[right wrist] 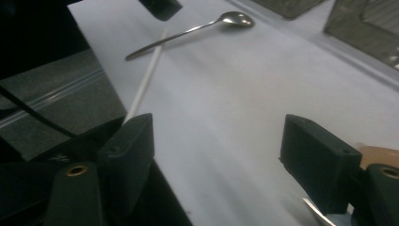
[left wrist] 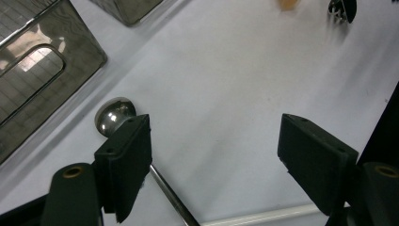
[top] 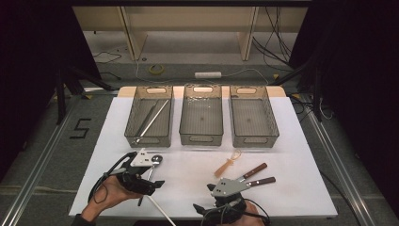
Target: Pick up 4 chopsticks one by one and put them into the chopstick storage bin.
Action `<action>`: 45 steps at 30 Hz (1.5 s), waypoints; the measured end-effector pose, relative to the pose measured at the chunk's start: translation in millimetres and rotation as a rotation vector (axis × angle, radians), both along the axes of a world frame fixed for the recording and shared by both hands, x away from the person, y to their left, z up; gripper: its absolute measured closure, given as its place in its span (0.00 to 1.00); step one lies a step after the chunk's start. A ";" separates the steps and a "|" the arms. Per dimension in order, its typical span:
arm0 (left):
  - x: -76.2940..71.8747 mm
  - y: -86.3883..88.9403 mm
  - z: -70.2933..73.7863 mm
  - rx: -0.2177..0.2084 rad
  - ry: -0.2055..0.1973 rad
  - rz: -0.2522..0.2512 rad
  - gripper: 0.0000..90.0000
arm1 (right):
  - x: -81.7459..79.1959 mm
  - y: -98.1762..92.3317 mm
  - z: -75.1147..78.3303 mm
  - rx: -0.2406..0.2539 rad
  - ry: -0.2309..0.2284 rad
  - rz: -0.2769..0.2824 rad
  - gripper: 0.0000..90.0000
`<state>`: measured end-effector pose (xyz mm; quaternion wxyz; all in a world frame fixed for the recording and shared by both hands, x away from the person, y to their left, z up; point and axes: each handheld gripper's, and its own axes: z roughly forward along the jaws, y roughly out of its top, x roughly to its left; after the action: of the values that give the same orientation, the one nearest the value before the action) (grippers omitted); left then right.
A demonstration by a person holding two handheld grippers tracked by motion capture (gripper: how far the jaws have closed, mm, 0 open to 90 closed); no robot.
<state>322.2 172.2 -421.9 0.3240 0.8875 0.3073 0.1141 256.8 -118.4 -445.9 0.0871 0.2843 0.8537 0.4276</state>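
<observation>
1. A white counter [top: 291,141] fills the middle of the high view, with dark floor and cables around it and pale shelving along the top edge.
2. The spoon [top: 153,165] lies at lower left of the high view, its bowl toward the baskets and its handle running down beneath the left gripper [top: 151,184]. In the left gripper view the bowl [left wrist: 114,114] peeks out just above the left finger.
3. The left gripper's fingers stand spread, nothing pinched; the handle passes under one finger rather than between the two.
4. The spoon looks like polished metal: stiff, light, slippery, lying flat. The thin handle seems the best place to pinch, across its width, not the rounded bowl.
5. A white stick [top: 159,208] crosses the handle's lower end and could be caught along with it.
6. The right gripper [top: 212,197], at bottom centre, has its fingers spread and empty.
7. Two wooden-handled knives [top: 258,175] and a tan piece [top: 226,165] lie right of centre, well apart from the spoon.
8. Three mesh baskets [top: 202,136] line the upper counter; the left one holds long metal utensils [top: 151,117].
</observation>
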 end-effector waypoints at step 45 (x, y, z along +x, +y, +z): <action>-10.4 -4.0 -7.1 -0.021 -0.016 0.002 0.27 | -18.8 77.6 -40.6 -0.202 0.196 0.265 0.72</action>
<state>311.9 168.2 -429.0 0.3357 0.8826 0.3069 0.1184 238.0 -40.8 -486.5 -0.0254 0.1997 0.9265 0.3179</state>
